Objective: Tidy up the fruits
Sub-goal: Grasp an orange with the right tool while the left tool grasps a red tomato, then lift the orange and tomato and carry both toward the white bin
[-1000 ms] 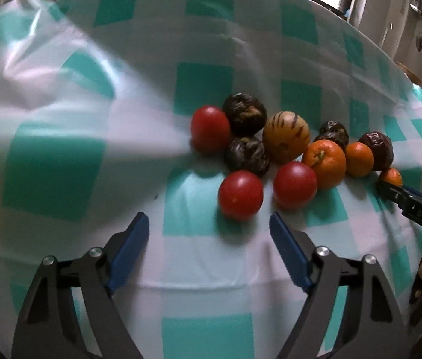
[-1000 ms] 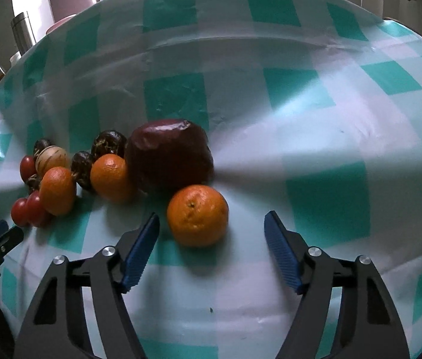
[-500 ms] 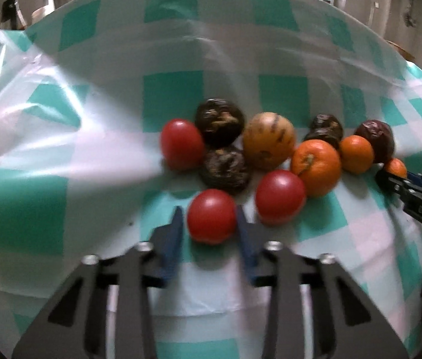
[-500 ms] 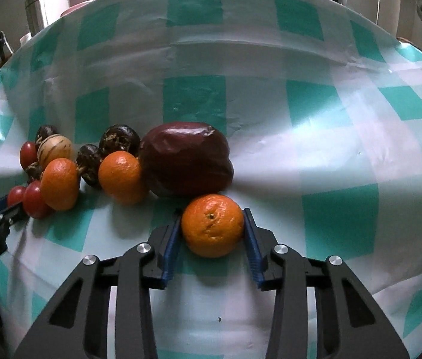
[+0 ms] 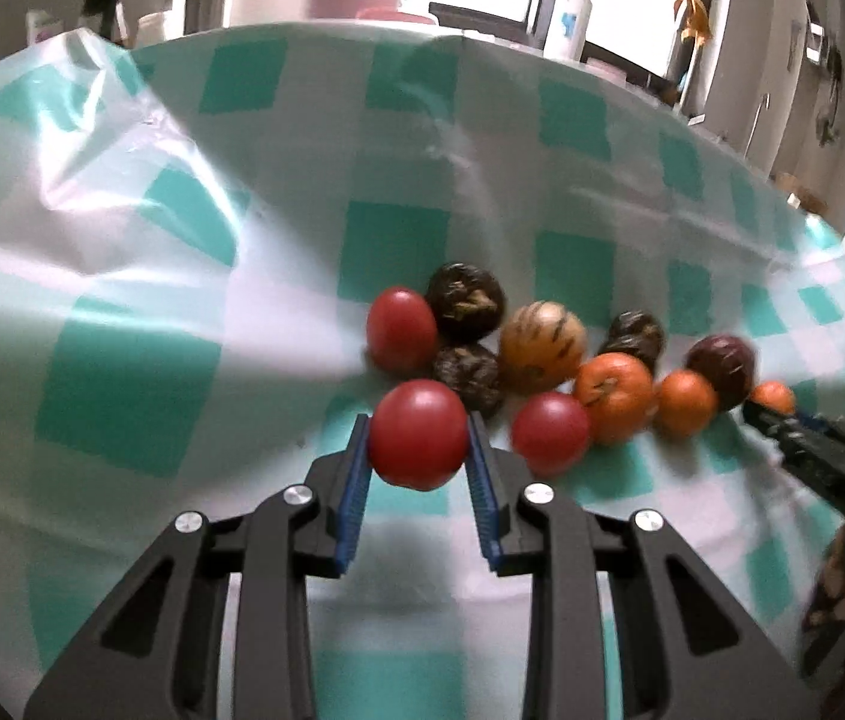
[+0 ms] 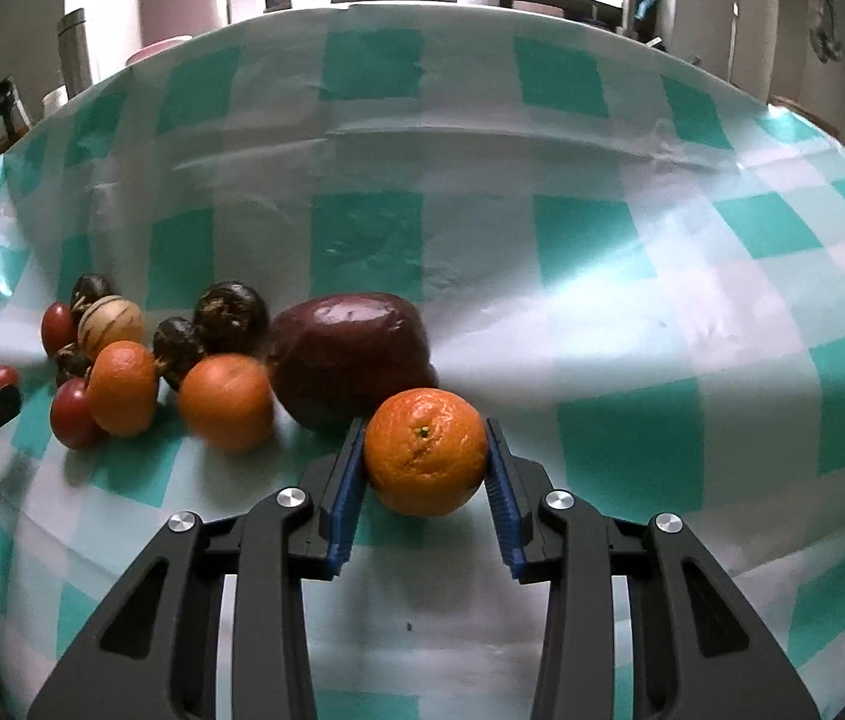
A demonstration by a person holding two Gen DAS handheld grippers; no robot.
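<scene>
Two fruits are in hand at once: the left gripper [image 5: 419, 456] is closed on a red tomato [image 5: 418, 433], pads pressed to its sides, at the near edge of the pile, and the right gripper [image 6: 422, 456] is closed likewise on an orange [image 6: 425, 451] just in front of a big dark red fruit [image 6: 350, 354]. I judge the tomato light, smooth-skinned, slippery and easily bruised, so it wants a gentle squeeze across its widest part. The orange looks firmer, its pebbled peel giving better grip, and the same hold at the middle suits it.
</scene>
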